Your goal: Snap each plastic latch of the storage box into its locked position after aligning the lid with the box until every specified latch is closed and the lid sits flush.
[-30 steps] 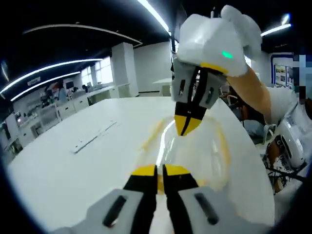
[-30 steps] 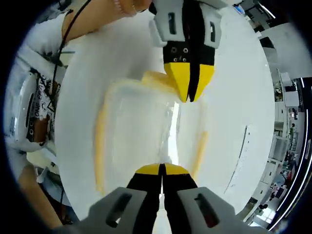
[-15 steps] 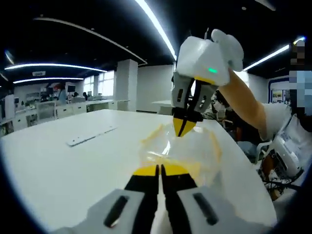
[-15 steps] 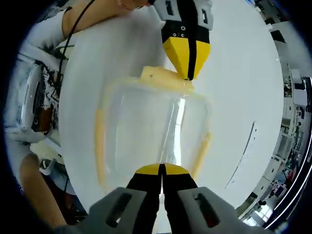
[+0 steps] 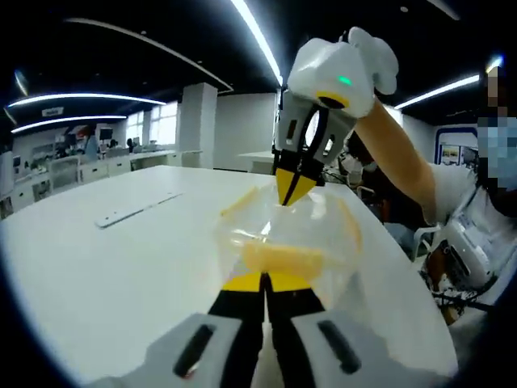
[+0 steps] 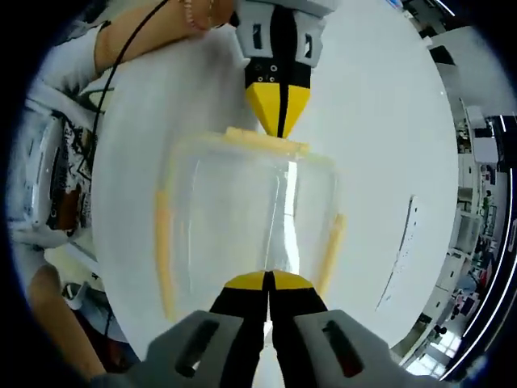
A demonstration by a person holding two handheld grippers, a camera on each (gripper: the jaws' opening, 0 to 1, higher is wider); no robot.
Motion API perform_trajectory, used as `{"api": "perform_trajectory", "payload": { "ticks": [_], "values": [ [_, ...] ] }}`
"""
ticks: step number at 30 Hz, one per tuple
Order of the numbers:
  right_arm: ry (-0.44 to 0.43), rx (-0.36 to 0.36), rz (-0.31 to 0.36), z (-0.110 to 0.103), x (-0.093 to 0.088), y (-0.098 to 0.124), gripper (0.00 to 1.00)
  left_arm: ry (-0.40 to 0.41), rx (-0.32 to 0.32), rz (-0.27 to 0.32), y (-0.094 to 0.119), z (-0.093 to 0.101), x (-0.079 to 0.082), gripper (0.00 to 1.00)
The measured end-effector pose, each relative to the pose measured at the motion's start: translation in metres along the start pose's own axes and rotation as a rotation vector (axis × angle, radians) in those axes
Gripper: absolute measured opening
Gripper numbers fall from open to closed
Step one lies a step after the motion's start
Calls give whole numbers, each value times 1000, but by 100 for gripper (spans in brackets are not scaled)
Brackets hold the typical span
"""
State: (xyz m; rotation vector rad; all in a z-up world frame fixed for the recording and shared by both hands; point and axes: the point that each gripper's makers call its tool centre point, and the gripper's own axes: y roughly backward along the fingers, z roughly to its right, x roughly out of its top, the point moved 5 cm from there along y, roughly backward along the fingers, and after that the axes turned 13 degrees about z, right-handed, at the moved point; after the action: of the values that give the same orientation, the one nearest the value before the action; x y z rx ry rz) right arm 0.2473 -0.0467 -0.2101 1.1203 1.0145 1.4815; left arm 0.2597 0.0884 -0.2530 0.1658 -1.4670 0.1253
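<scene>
A clear plastic storage box (image 6: 250,218) with its lid on lies on the white round table (image 6: 388,105). It has yellow latches along its left side (image 6: 164,242), its right side (image 6: 331,250) and its far end (image 6: 265,140). My right gripper (image 6: 268,281) is shut, its tips at the near end of the lid. My left gripper (image 6: 279,133) is shut too, and its tips touch the far-end latch. In the left gripper view the box (image 5: 283,234) lies between my left gripper (image 5: 262,283) and the right gripper (image 5: 292,190), with a yellow latch (image 5: 279,257) just beyond my tips.
A long white strip (image 5: 133,212) lies on the table to the left of the box. A person (image 5: 477,234) sits at the table's right edge, an arm reaching to the right gripper. Office desks and windows stand behind the table.
In the right gripper view the far-end latch, which stuck out as a flap, now lies flat along the lid's edge under the left gripper's tips. Both cameras have shifted a little.
</scene>
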Motion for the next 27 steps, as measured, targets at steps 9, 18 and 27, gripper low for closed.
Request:
{"api": "perform_trajectory", "payload": {
  "ticks": [9, 18, 27],
  "values": [
    [-5, -6, -13, 1, 6, -1, 0, 2, -24, 12, 7, 2, 2, 0],
    [-2, -1, -36, 0, 8, -1, 0, 3, -31, -3, 8, 6, 2, 0],
    [-5, 5, -30, 0, 6, 0, 0, -7, -25, -22, 5, 6, 3, 0]
  ]
}}
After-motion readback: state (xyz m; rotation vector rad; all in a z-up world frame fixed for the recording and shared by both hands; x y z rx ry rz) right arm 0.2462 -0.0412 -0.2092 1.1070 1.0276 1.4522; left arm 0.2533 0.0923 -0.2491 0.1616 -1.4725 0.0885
